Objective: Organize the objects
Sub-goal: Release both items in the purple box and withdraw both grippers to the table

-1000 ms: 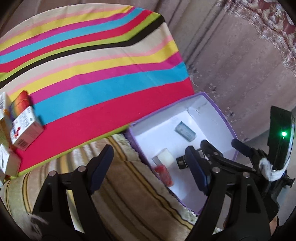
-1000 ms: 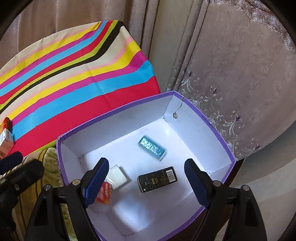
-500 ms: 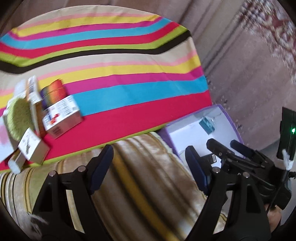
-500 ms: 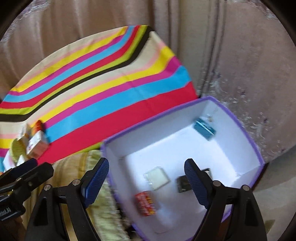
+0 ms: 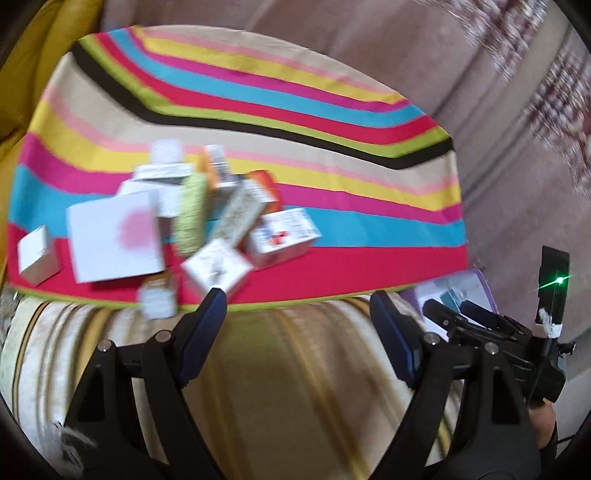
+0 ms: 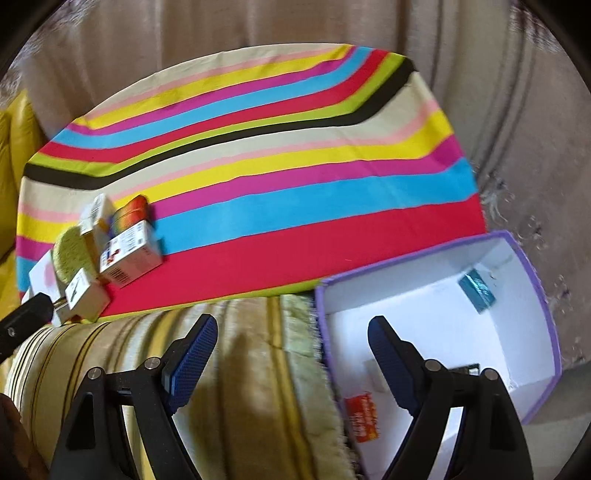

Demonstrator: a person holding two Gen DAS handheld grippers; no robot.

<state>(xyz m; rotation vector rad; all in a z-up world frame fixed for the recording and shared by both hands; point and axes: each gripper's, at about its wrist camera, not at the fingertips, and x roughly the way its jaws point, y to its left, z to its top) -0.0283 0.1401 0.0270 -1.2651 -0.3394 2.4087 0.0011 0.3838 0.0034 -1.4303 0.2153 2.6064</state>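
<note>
Nearest, above the gold-striped plush blanket: left gripper with jaws spread wide and nothing between them; right gripper likewise wide and empty. Leave both that way for the approach.

Judging the step as a reach for the next item to pack, pick one target before closing in. Just beyond the left jaws, at the near edge of the striped cloth on the surface, sits a heap of small cartons. Go for an outlying one first:
- the small white carton closest to the jaws, or
- the carton with red and blue print on the heap's right flank.

Avoid digging into the middle (the left view is blurred, so exact overlaps there cannot be told, but the cartons look stacked and leaning). Come down over the chosen carton across its narrow faces, squeeze lightly since thin card probably crushes easily, and lift straight up to spare the neighbours, including the large white carton with a pink spot.

To the right, off the surface's edge: the purple-rimmed box, open, holding a teal packet by its far wall and a red-orange packet near the front. Aim each drop at bare white floor between them.

Farthest back: beige curtain.
</note>
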